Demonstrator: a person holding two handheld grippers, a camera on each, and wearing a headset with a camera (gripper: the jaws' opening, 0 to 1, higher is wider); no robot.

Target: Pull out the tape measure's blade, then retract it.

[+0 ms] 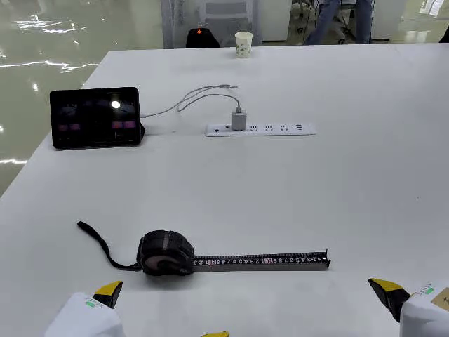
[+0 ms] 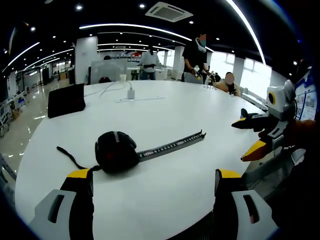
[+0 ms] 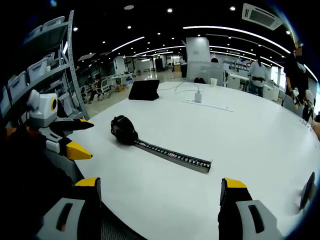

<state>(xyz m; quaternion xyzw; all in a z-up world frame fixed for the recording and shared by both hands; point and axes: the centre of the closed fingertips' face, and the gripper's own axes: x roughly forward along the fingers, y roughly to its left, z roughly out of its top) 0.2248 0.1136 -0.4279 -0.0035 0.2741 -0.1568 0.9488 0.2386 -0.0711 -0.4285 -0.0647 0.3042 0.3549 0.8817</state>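
With the blade out at 3 o'clock from the tape measure, we judge retraction comes next. Left gripper and right gripper, fingers spread and empty, must seize it; whether it's locked, we can't tell.

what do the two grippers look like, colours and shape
The left hand-held gripper and the right hand-held gripper look alike: two black jaws with yellow tips, rising from pale grey blocks that each carry a dark slot. In the head view their bodies are white, with small green-marked labels.
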